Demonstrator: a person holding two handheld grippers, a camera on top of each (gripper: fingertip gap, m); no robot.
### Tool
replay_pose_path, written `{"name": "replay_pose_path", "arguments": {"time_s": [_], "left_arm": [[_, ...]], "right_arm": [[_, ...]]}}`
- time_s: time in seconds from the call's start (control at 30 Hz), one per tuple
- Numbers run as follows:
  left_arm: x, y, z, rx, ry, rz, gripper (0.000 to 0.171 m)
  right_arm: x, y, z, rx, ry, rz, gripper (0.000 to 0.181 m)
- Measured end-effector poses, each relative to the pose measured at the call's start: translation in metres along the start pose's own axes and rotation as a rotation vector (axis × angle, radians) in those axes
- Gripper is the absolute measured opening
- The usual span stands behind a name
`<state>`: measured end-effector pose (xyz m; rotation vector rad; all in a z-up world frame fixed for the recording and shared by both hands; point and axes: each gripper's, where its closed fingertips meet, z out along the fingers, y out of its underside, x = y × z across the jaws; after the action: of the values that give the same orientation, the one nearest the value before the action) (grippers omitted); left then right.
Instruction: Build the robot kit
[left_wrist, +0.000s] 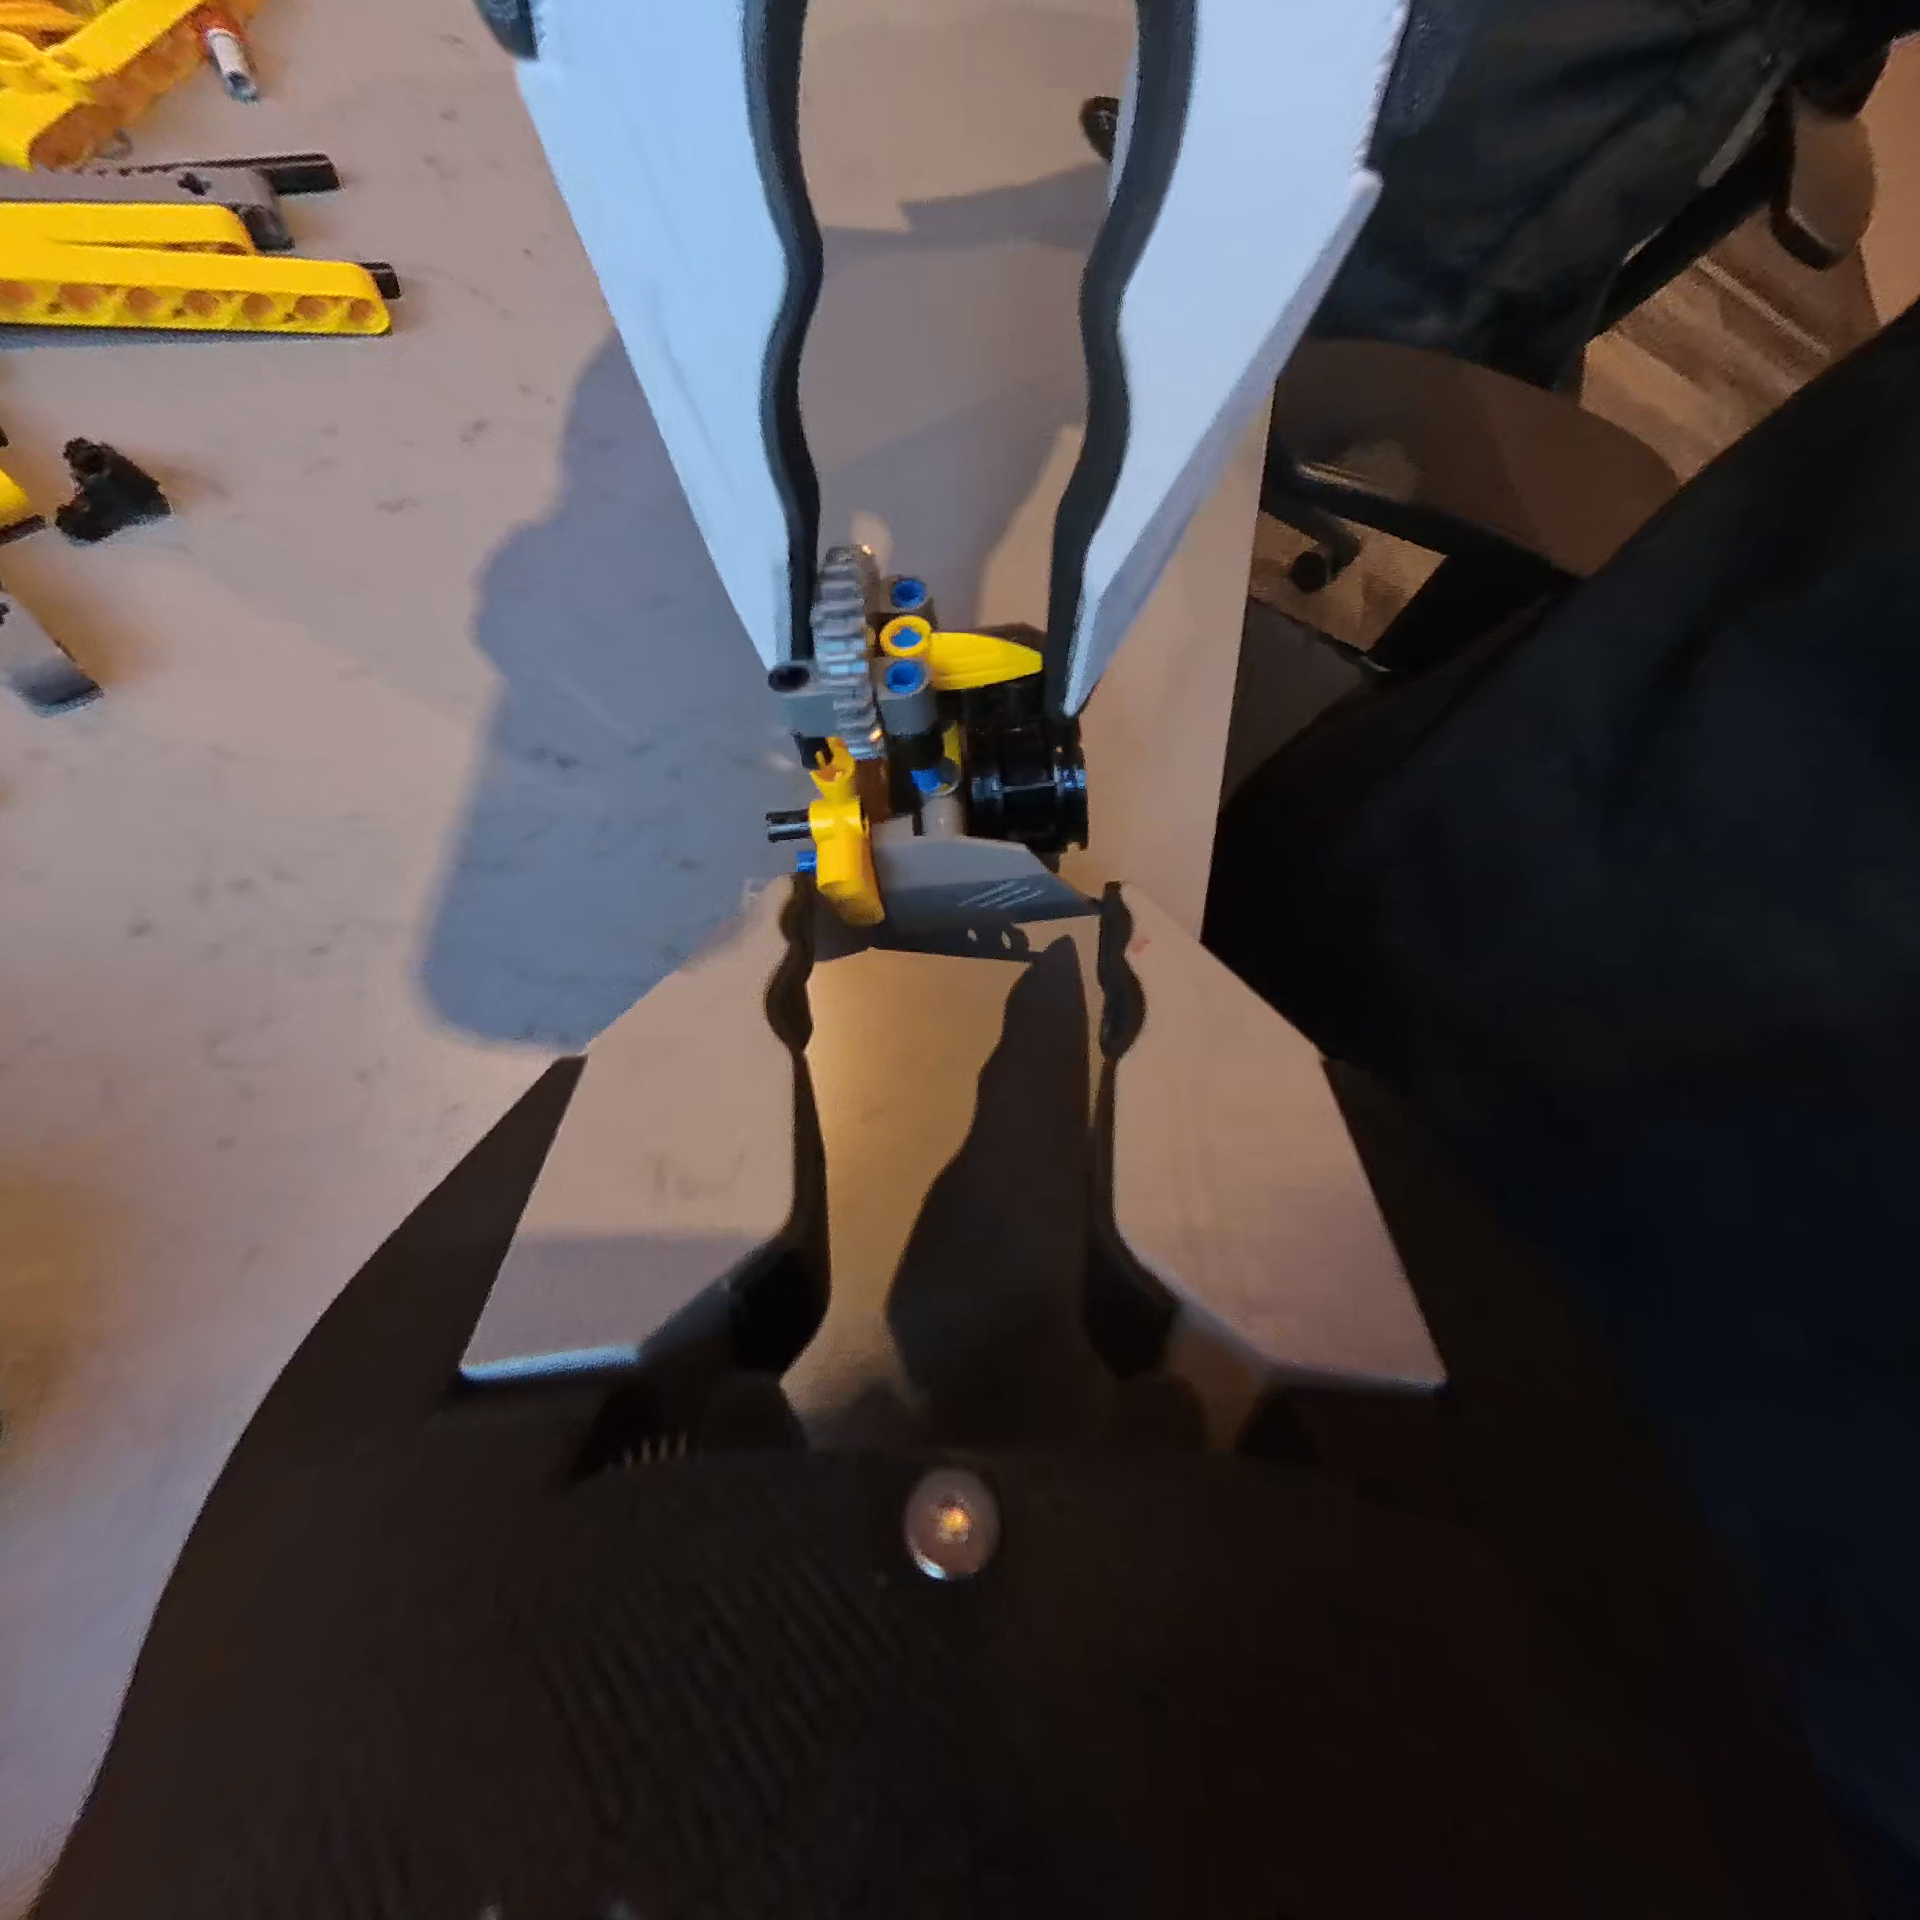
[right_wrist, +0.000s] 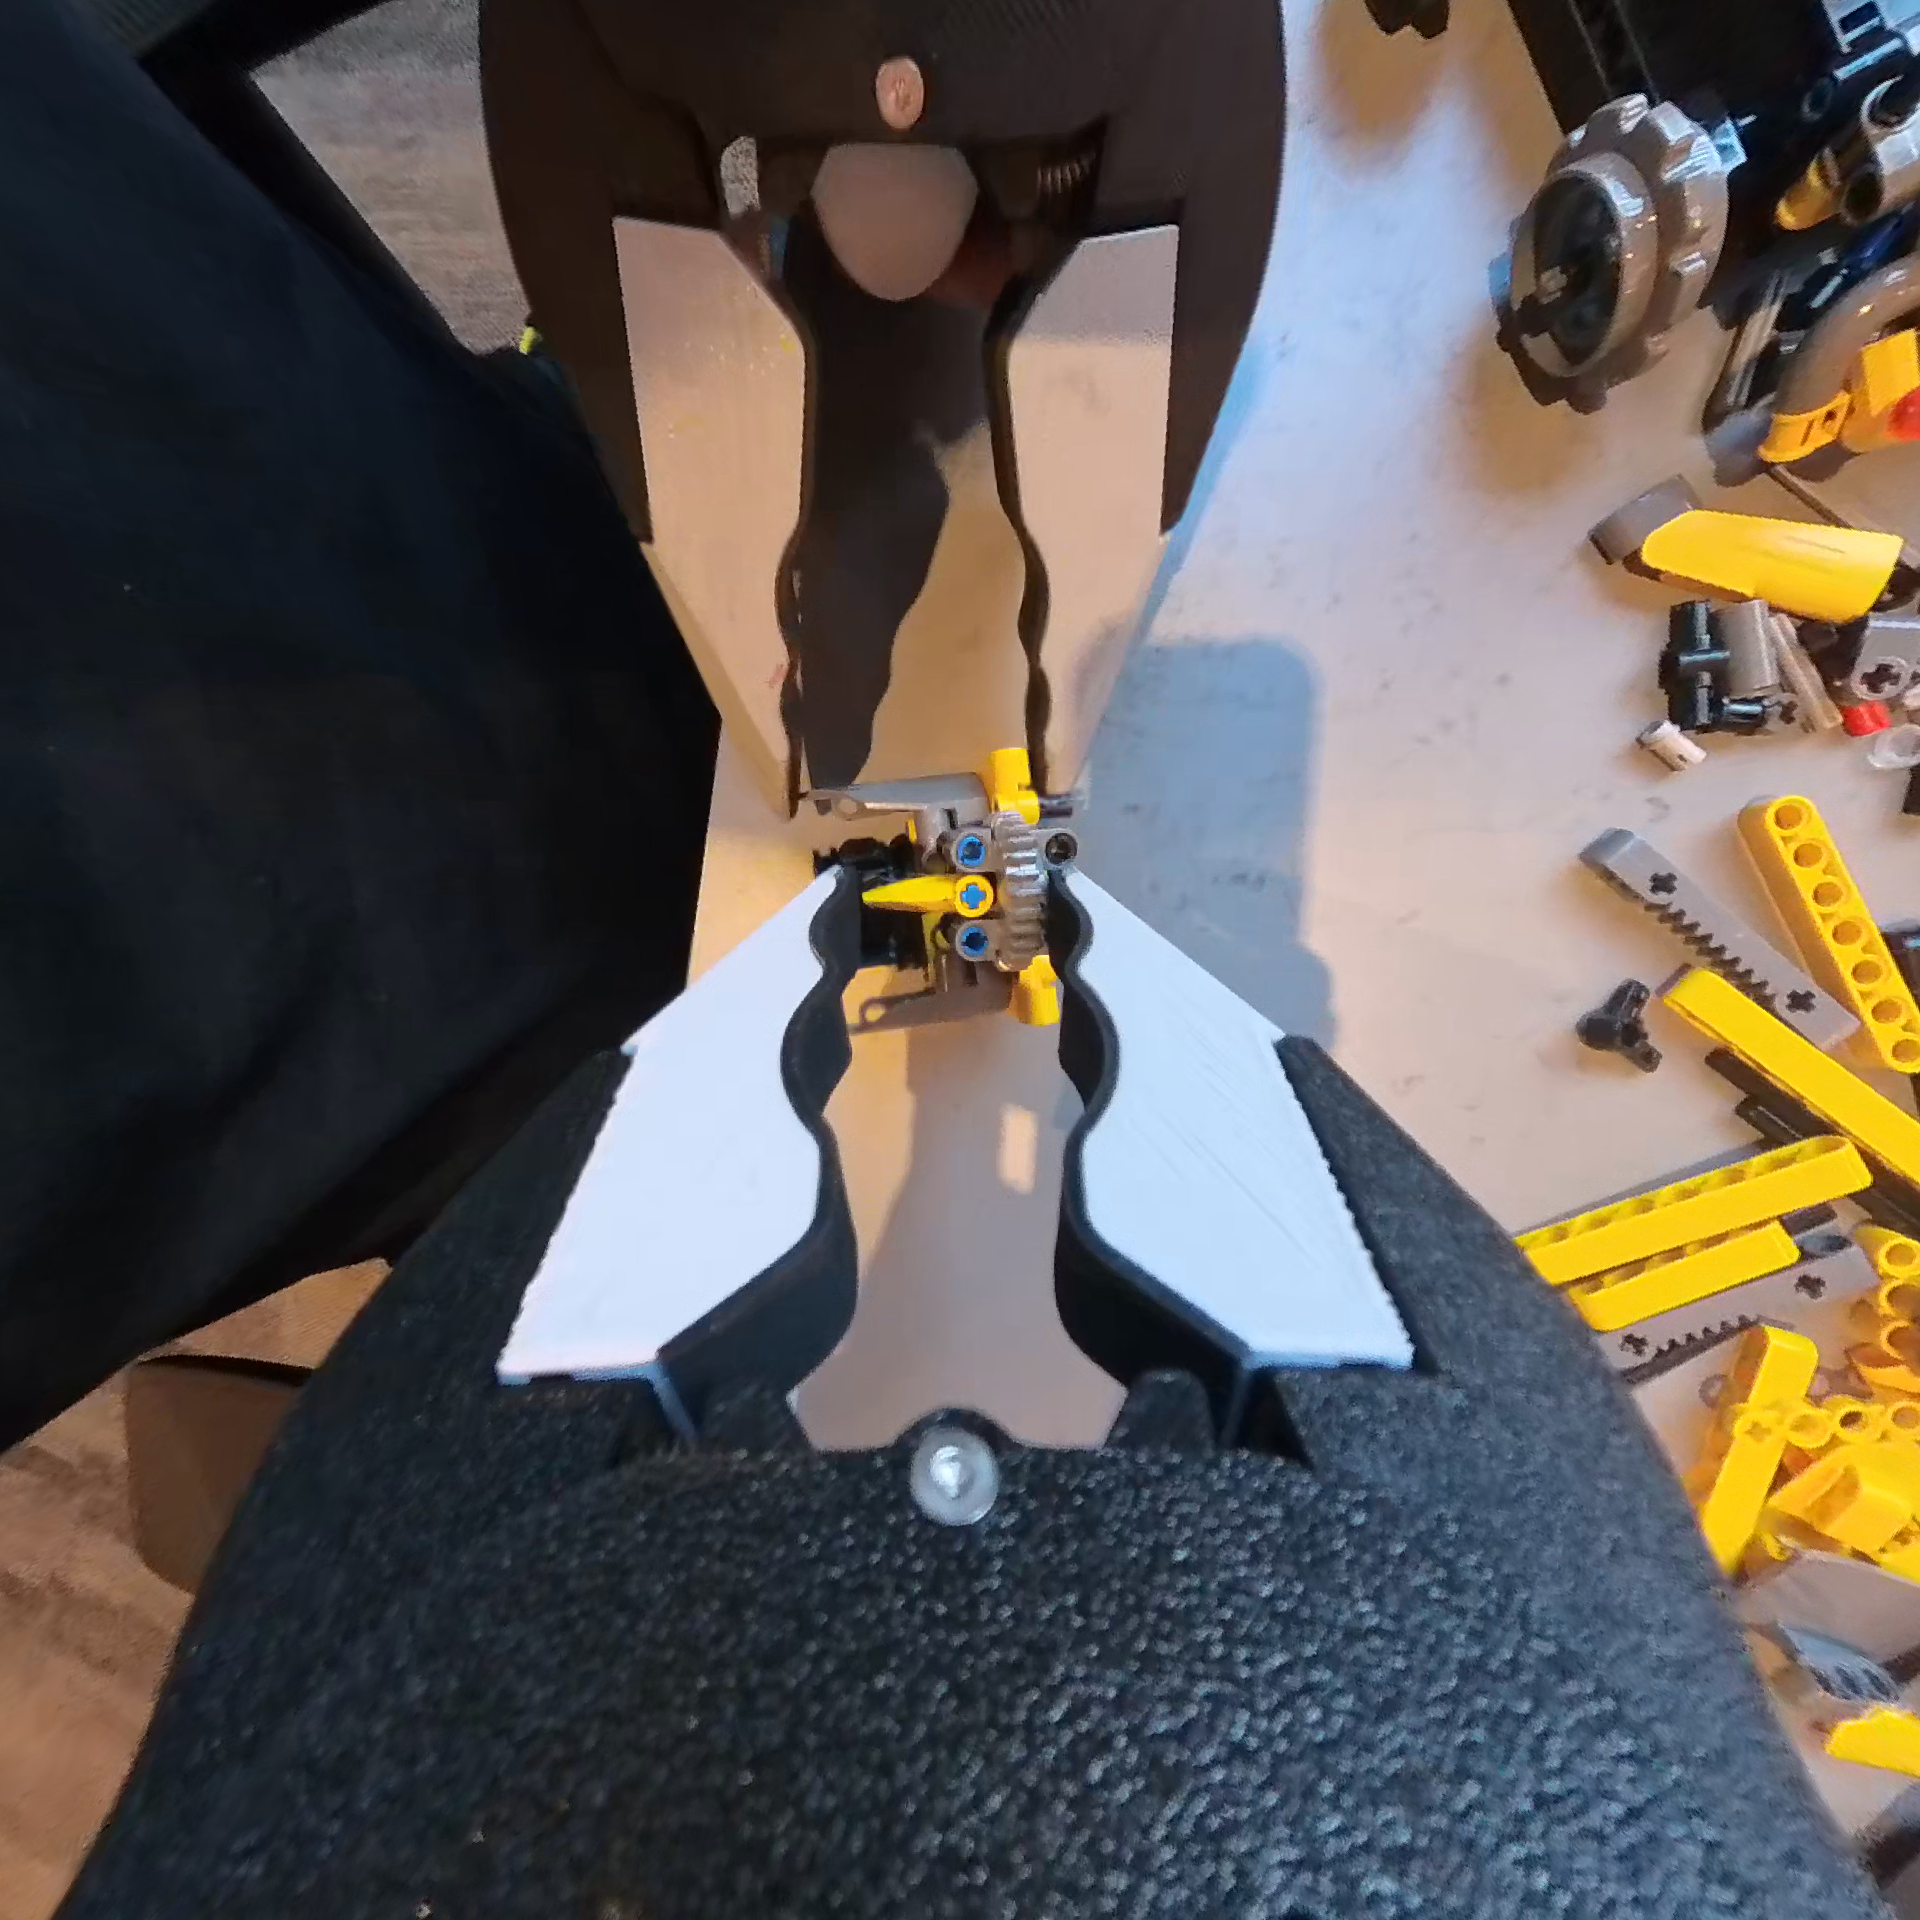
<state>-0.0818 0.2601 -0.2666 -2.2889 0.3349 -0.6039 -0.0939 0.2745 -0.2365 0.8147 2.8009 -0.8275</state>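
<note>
Grippers meet over my table (right_wrist: 1351, 582): left gripper (left_wrist: 951, 899) and right gripper (right_wrist: 951, 914) each clench the small toy gear assembly (right_wrist: 961, 894), steadying it midair beside loose yellow beams (right_wrist: 1818, 935).

yellow beams (right_wrist: 1704, 1205), grey wheel (right_wrist: 1600, 260), table (left_wrist: 260, 831)

Between my two grippers sits one small brick assembly (right_wrist: 961, 899), held off the pale table (right_wrist: 1299, 468), just beside its edge. It is a tight cluster: a grey toothed gear (right_wrist: 1023, 899) standing on edge, a short grey block with three blue-centred pins in a row, the middle one ringed in yellow, a yellow pointed fin (right_wrist: 906, 894) poking out sideways, and black connectors behind. A flat grey panel (left_wrist: 977, 878) and a yellow connector (left_wrist: 844, 847) hang at its far end from the gear.
</note>
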Motion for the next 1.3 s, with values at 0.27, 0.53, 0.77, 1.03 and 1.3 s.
{"name": "replay_pose_path", "arguments": {"time_s": [0.27,0.53,0.77,1.03,1.3], "left_arm": [[0.001,-0.003,0.007,-0.005,-0.019,0.017,0.05],[0.001,-0.008,0.005,0.028,-0.02,0.017,0.066],[0.003,-0.01,0.013,0.004,0.011,0.006,0.054],[0.001,-0.012,0.016,-0.002,-0.017,0.044,0.051],[0.0,-0.014,0.017,-0.006,0.029,0.033,0.051]], "right_arm": [[-0.003,0.002,-0.002,-0.019,0.0,-0.028,0.036],[0.0,0.004,-0.012,0.033,0.016,-0.012,0.036],[-0.003,0.007,-0.013,0.046,0.01,-0.015,0.036],[-0.006,0.016,-0.01,0.002,0.034,-0.018,0.036],[-0.005,0.02,-0.008,-0.123,0.104,-0.039,0.036]]}}
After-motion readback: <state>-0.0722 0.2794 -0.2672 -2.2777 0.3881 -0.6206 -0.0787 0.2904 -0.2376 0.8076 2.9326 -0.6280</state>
